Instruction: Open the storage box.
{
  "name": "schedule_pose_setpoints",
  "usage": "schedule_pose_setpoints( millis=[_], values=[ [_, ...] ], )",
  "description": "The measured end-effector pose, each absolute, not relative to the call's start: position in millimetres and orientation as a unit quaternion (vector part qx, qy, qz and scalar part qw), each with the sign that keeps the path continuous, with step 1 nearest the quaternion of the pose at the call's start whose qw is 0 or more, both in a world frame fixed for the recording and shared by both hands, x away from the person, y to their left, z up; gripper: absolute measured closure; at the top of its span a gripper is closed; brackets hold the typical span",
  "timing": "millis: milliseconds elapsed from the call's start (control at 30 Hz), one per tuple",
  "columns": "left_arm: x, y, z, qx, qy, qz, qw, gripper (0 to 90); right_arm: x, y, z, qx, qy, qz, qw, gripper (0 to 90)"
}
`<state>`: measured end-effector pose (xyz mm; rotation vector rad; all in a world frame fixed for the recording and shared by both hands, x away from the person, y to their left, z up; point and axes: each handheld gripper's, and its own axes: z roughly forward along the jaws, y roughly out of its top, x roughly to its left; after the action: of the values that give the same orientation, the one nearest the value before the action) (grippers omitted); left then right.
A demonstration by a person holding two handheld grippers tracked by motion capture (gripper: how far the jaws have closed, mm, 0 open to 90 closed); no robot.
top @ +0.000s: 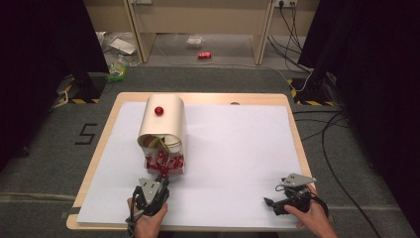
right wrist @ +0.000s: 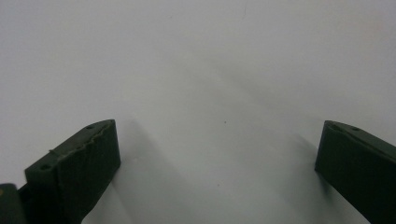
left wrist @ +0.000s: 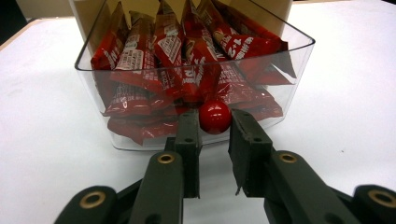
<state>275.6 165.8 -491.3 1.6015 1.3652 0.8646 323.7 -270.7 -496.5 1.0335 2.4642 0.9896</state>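
A clear plastic drawer (left wrist: 299, 60) full of red snack packets (left wrist: 140, 60) sticks out from under a cream curved cover (top: 163, 124) at the table's left. The cover has a red knob (top: 158, 110) on top. A second red knob (left wrist: 215, 115) sits on the drawer's front wall. My left gripper (top: 164, 177) (left wrist: 215, 123) has its two jaws pressed against either side of this front knob. My right gripper (top: 270, 202) (right wrist: 217, 135) rests low over the white sheet at the front right, jaws wide apart with nothing between them.
A white sheet (top: 237, 148) covers most of the wooden table (top: 99, 148). Cables (top: 327, 129) run across the floor to the right. Litter and a red can (top: 204, 55) lie on the floor beyond the far edge.
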Motion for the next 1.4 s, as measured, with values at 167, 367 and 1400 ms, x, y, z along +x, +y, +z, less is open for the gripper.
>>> schedule_pose_setpoints(
  millis=[167,367,1400],
  values=[
    [269.7,166.5,-492.4,0.639,0.545,0.342,0.420,73.0,323.6,-270.6,-496.5,0.359,0.856,0.344,0.146,0.4],
    [261.7,171.1,-502.1,0.645,0.547,0.329,0.420,79.9,323.7,-270.6,-496.5,0.359,0.856,0.343,0.146,0.4],
    [268.8,177.9,-457.2,0.657,0.510,0.292,0.472,35.3,323.6,-270.5,-496.5,0.359,0.856,0.343,0.146,0.4]
  ],
)
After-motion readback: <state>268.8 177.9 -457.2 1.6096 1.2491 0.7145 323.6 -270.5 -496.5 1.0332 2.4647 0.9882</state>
